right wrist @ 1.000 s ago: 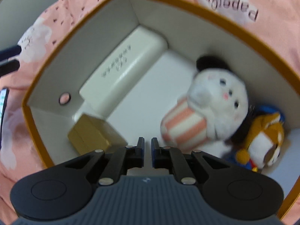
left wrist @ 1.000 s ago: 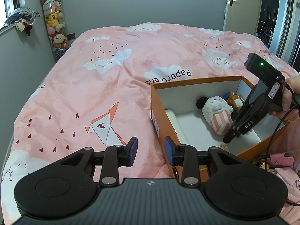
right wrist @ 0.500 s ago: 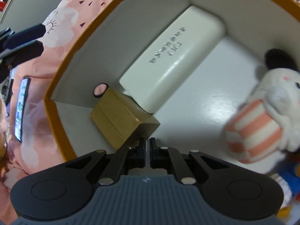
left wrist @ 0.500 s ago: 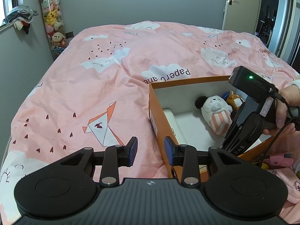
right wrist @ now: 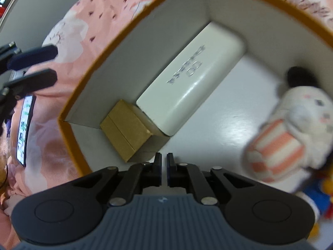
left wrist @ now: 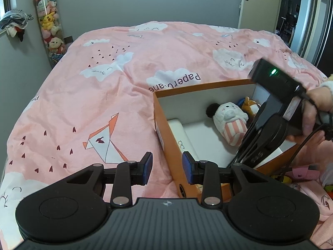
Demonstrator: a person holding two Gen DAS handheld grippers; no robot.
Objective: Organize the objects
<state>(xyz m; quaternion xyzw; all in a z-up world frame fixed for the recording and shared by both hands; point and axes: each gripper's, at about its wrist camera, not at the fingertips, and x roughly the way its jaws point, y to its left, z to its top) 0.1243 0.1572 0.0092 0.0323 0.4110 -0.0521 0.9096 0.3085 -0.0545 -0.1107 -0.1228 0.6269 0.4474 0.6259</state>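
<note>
I note my right gripper (right wrist: 163, 167), fingers nearly closed and empty, has pulled back from the gold box (right wrist: 124, 131) ahead, now placed; left gripper (left wrist: 167, 170) open, idle.

Grey walls (left wrist: 145, 2); pink cloud-print bed (left wrist: 145, 62), open door (left wrist: 247, 4)

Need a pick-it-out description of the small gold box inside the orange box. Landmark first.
On the pink bedspread sits an open orange box with a white inside. In the corner of it nearest the left hand-held gripper, a small gold box lies end to end with a long white case. It is the only gold, hard-edged cardboard thing there; the others are the white case and soft toys.
</note>
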